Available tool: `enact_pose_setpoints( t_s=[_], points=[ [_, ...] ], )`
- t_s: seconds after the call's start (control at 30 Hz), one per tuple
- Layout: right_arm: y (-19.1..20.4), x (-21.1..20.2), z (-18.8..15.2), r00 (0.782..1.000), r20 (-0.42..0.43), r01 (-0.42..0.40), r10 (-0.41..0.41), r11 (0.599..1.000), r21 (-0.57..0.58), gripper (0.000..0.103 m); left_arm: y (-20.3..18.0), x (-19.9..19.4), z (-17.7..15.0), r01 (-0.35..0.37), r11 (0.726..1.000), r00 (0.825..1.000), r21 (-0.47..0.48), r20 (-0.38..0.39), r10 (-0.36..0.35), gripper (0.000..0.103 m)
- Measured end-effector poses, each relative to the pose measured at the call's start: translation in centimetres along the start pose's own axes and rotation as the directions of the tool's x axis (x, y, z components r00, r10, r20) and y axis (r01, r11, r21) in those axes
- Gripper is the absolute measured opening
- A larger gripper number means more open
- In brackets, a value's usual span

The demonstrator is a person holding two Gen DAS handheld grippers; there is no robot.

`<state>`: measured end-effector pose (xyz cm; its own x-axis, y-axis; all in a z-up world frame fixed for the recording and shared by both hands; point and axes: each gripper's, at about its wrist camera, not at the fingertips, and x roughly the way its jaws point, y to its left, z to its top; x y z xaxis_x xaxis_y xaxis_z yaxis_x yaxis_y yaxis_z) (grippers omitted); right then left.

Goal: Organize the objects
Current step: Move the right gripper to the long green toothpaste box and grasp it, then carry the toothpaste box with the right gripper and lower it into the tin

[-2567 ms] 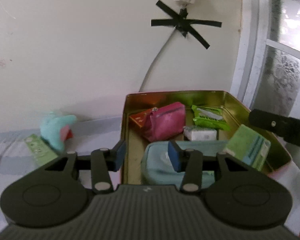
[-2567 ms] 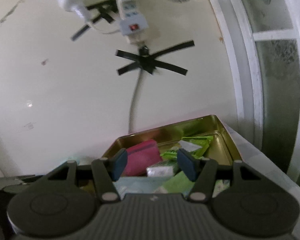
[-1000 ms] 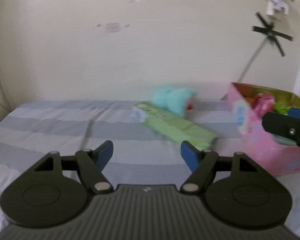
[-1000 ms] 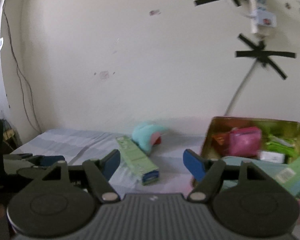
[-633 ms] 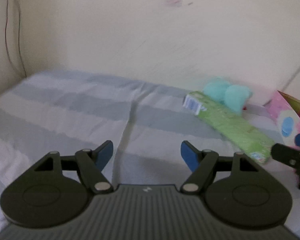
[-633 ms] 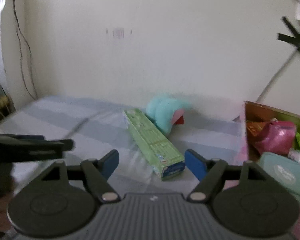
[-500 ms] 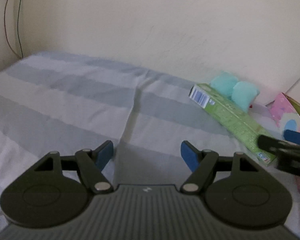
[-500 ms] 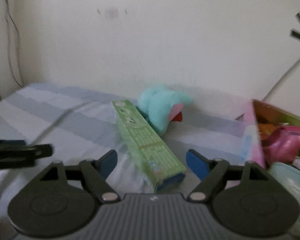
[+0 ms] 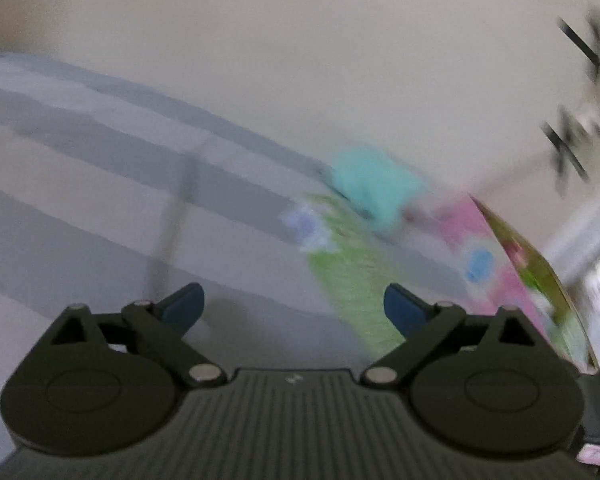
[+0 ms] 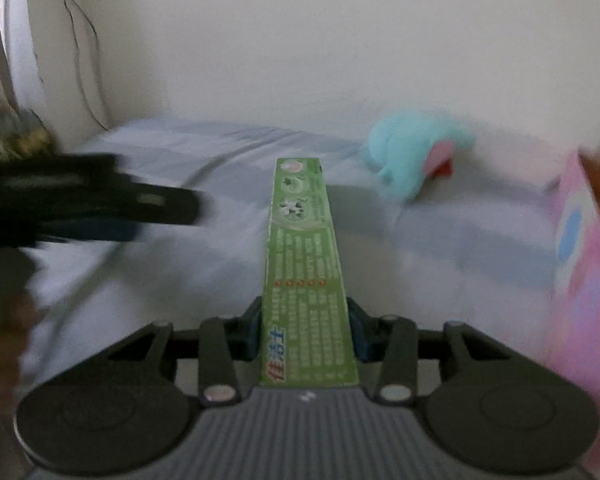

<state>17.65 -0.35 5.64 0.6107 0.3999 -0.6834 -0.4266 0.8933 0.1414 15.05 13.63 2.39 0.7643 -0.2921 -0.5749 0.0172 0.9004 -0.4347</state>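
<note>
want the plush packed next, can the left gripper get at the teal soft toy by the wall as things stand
Probably yes. The left gripper is open and holds nothing, and the teal soft toy lies uncovered on the striped sheet. The long green carton beside it is clamped in the right gripper.

Printed cardboard box [image 10: 306, 280] (slight sheen), fuzzy plush toy [image 10: 414, 152], soft striped cloth sheet [image 10: 180, 264]

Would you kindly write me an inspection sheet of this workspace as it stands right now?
Surface: grey-striped bedsheet, wrinkled.
Job's things: long green cardboard box clamped at its near end; pink storage tin at right; turquoise plush toy near the wall.
Clutter: nothing seen.
Grippers: right gripper shut on the box; left gripper open, empty, blurred.
Cables: thin dark wire on the wall.
Surroundings: cream wall.
</note>
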Motion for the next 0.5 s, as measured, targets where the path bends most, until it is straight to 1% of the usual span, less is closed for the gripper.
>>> enact_pose_setpoints(
  t_s=[0.03,0.07,0.1,0.13,0.17,0.2,0.23,0.27,0.3,0.37,0.43,0.5],
  points=[
    [-0.4,-1.0,-0.6,0.999,-0.002,-0.052,0.052,0.997,0.064,0.04,-0.7,0.3,-0.4,0.024,1.0,0.999,0.015,-0.032,-0.023,0.098],
    [-0.8,-1.9,-1.2,0.995,0.001,-0.095,0.096,0.988,0.12,0.04,-1.4,0.5,-0.9,0.03,0.999,0.998,0.027,-0.052,-0.029,0.098],
    [-1.1,-2.7,-1.8,0.992,0.01,-0.129,0.129,0.978,0.166,0.04,-2.2,0.5,-1.2,0.01,0.999,0.999,0.05,-0.046,-0.008,0.098],
    [-1.3,-3.5,-2.4,0.988,0.026,-0.155,0.153,0.968,0.199,0.04,-2.8,0.5,-1.5,-0.004,0.998,0.999,0.069,-0.049,0.007,0.095],
    [-1.2,-4.0,-3.0,0.985,0.044,-0.172,0.166,0.961,0.217,0.04,-3.2,0.6,-1.6,-0.004,0.997,0.998,0.076,-0.055,0.008,0.085],
    [-1.3,-4.6,-3.6,0.982,0.06,-0.187,0.178,0.954,0.235,0.04,-3.5,0.5,-1.7,0.01,0.997,0.998,0.075,-0.064,-0.005,0.079],
    [-1.3,-5.2,-4.2,0.979,0.073,-0.201,0.189,0.947,0.251,0.04,-3.8,0.5,-1.8,0.039,0.997,0.996,0.068,-0.077,-0.034,0.062],
    [-1.3,-5.6,-4.7,0.977,0.081,-0.214,0.199,0.941,0.262,0.04,-3.6,0.8,-1.5,0.043,0.997,0.996,0.063,-0.085,-0.037,0.059],
    [-1.6,-6.0,-4.9,0.976,0.09,-0.217,0.2,0.939,0.267,0.04,-4.1,0.6,-1.9,0.027,0.998,0.997,0.063,-0.078,-0.022,0.058],
    [-2.2,-7.3,-5.2,0.973,0.117,-0.222,0.197,0.936,0.273,0.04,-5.7,0.2,-1.8,0.023,0.995,0.998,0.094,-0.062,-0.017,0.056],
    [-2.9,-8.9,-5.3,0.971,0.153,-0.219,0.183,0.938,0.269,0.04,-7.9,-0.1,-1.4,0.033,0.99,0.999,0.135,-0.046,-0.027,0.056],
    [-3.9,-11.0,-5.0,0.968,0.203,-0.201,0.151,0.945,0.258,0.04,-10.2,0.1,-0.3,0.059,0.984,0.998,0.166,-0.034,-0.054,0.056]
  ],
)
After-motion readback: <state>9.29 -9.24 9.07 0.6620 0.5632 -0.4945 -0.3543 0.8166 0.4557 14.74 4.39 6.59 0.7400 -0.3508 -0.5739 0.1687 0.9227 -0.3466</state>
